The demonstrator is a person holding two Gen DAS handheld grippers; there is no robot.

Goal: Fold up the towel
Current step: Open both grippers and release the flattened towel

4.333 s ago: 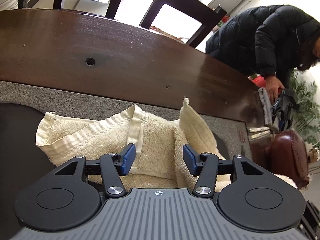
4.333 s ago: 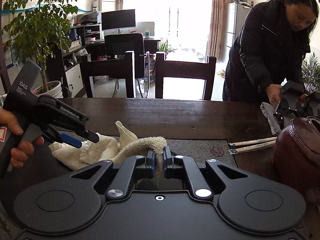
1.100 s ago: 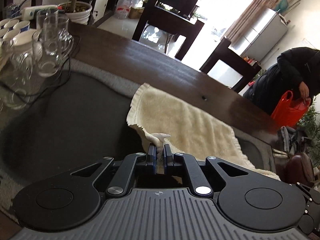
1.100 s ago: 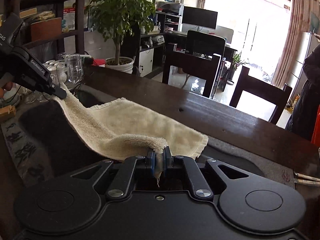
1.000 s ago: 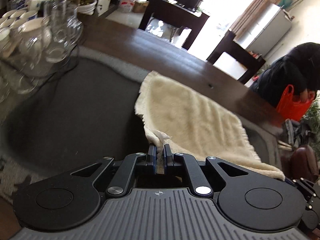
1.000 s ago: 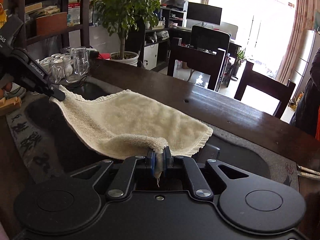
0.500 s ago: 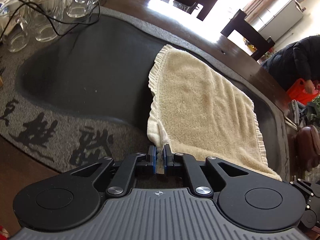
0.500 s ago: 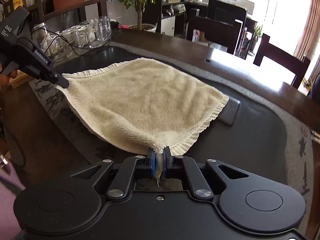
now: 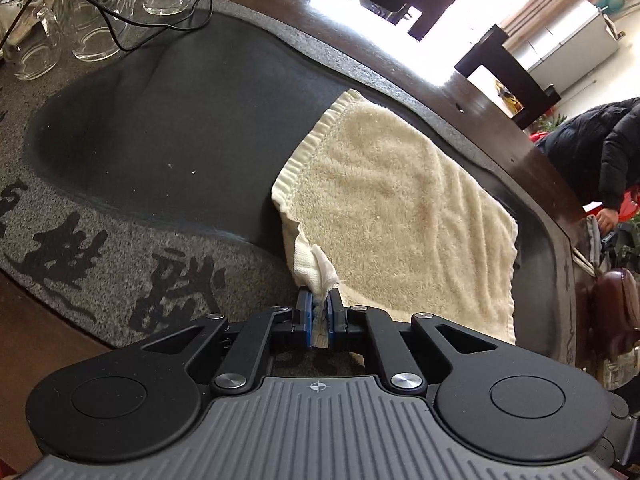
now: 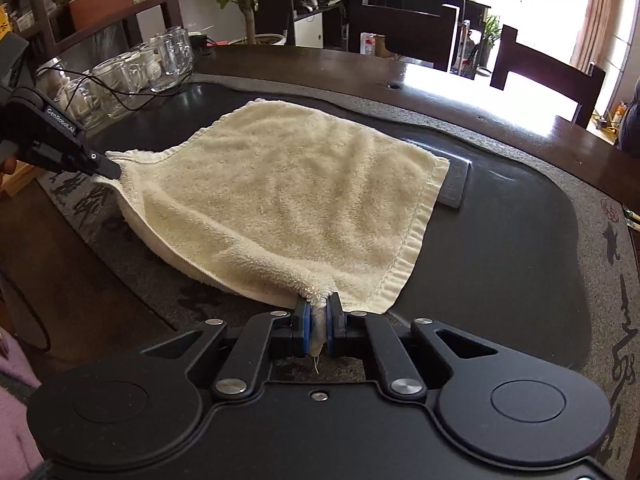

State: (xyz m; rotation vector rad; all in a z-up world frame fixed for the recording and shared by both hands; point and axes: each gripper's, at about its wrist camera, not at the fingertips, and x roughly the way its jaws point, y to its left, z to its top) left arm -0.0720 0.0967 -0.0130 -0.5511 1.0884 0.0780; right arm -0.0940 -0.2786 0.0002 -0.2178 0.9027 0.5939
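Since half a second earlier we had drawn the towel [image 10: 288,196] lower and flatter, so that its far half now lay on the dark stone tray [image 10: 520,240] while the near edge hung between our two tools. We kept the left gripper [image 9: 319,312] pinching the near-left corner and the right gripper [image 10: 318,320] pinching the near-right corner, both pressed tight on cloth. In the right view the left gripper [image 10: 106,168] showed at the towel's left corner, with the edge between the two corners sagging in a shallow curve.

We held the corners apart like this, we judged, to stretch the cloth square before carrying the near edge over to the far one for the first fold.

Glass mugs [image 10: 136,68] stood at the far left of the tray with a black cable [image 9: 100,12] trailing among them, well apart from the towel. A small grey slab [image 10: 456,184] lay just beside the towel's far-right corner; whether the cloth overlapped it we could not quite tell. It might lift that corner slightly. A person in a black coat [image 9: 600,148] stood at the far right, clear of our work.
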